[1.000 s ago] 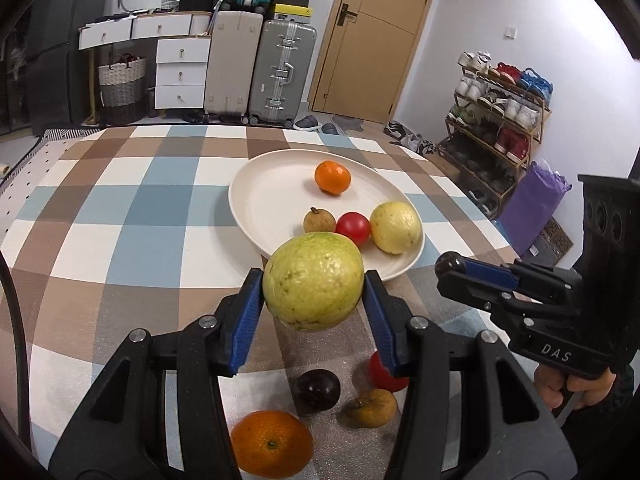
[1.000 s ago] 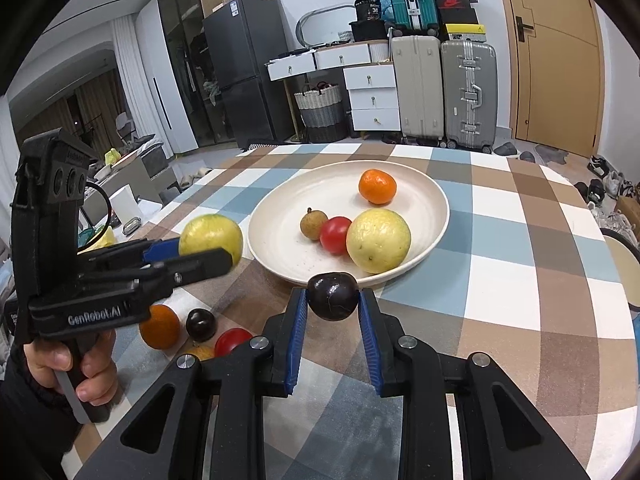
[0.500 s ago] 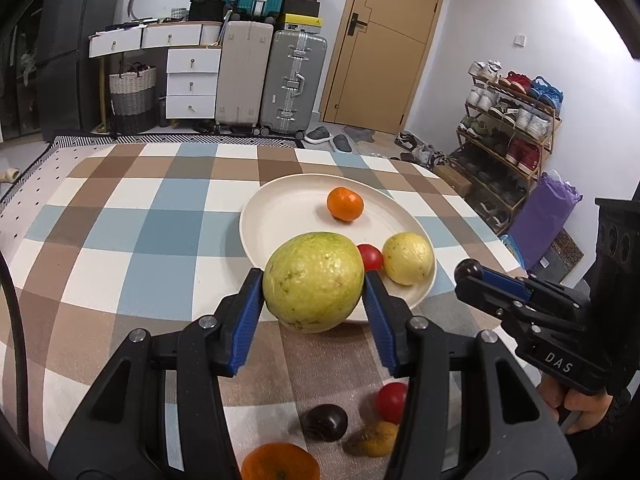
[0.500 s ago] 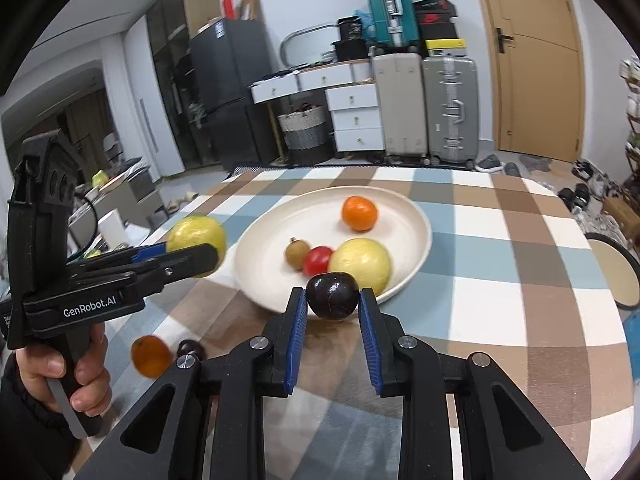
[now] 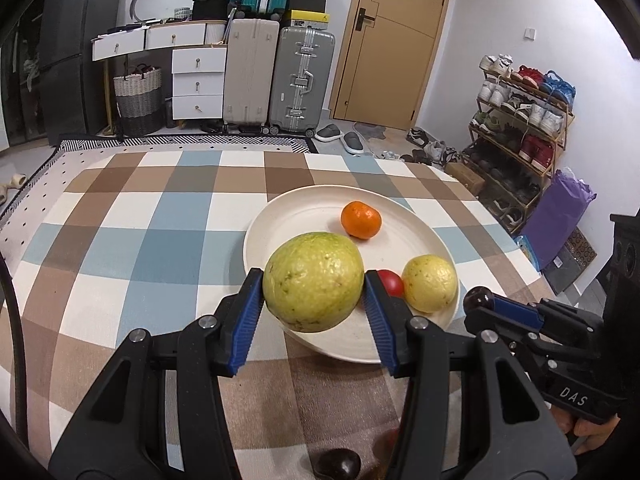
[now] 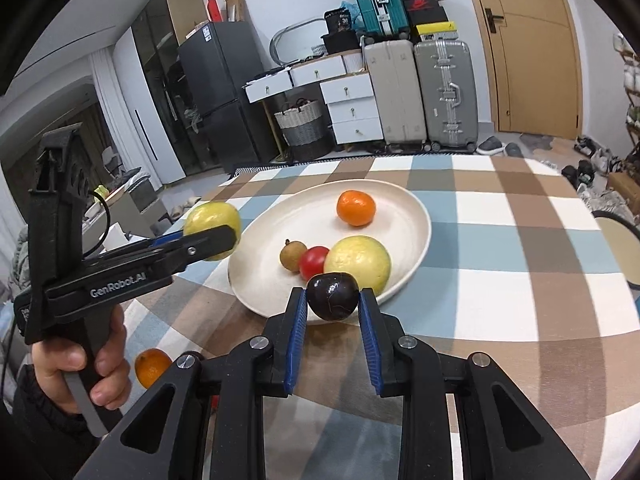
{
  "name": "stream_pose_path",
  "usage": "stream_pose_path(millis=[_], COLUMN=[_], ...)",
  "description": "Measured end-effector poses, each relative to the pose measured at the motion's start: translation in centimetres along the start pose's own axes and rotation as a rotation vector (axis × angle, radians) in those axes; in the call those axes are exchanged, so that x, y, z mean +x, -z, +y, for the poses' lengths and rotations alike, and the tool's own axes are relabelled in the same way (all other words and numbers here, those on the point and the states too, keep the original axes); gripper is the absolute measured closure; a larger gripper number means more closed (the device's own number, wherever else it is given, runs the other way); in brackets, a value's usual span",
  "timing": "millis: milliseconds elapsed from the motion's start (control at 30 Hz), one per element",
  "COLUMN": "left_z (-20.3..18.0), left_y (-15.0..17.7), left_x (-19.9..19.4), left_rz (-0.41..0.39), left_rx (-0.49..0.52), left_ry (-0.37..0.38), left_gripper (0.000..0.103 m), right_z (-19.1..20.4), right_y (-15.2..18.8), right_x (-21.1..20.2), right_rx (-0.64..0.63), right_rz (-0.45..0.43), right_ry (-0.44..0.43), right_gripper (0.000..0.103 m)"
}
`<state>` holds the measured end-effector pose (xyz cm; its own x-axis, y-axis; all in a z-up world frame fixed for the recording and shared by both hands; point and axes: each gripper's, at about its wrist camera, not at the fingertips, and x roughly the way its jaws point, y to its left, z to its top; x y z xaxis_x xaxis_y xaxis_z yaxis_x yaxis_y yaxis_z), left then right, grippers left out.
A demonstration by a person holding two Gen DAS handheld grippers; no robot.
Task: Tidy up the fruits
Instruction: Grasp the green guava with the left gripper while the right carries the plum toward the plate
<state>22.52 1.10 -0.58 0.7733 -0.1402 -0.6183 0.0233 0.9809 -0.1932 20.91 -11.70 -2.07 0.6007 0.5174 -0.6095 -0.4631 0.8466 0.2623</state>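
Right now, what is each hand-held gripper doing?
Left hand-held gripper: closed on the green guava.
Right hand-held gripper: closed on the dark plum.

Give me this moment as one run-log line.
left gripper: shut on green guava | right gripper: shut on dark plum | both near plate rim | four fruits in plate

Cream plate [image 5: 320,208]; orange mandarin [image 5: 361,219]; yellow-green guava [image 5: 314,282]; blue-brown-white checked tablecloth [image 5: 160,240].

Wooden door [image 5: 394,40], suitcases [image 5: 276,72], white drawers [image 5: 198,80], shoe rack [image 5: 520,120].
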Motion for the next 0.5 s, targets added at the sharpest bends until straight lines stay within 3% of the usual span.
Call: stream_pose_path(millis=[333,500], left_z=[0.0,-1.2], left_y=[-0.8,-0.3], left_x=[2.2,3.0], left_rz=[0.055,0.101], left_rx=[-0.008,0.042], left_ry=[0.000,-0.003], left_gripper=[0.056,0.056], right_z=[0.9,0.5], right_y=[-1.0,-1.8], right_x=[2.2,2.7], right_rx=[-0.036,-0.032], right_rz=[0.072,0.053], right_ry=[0.010,0.056], right_gripper=[0.076,0.076])
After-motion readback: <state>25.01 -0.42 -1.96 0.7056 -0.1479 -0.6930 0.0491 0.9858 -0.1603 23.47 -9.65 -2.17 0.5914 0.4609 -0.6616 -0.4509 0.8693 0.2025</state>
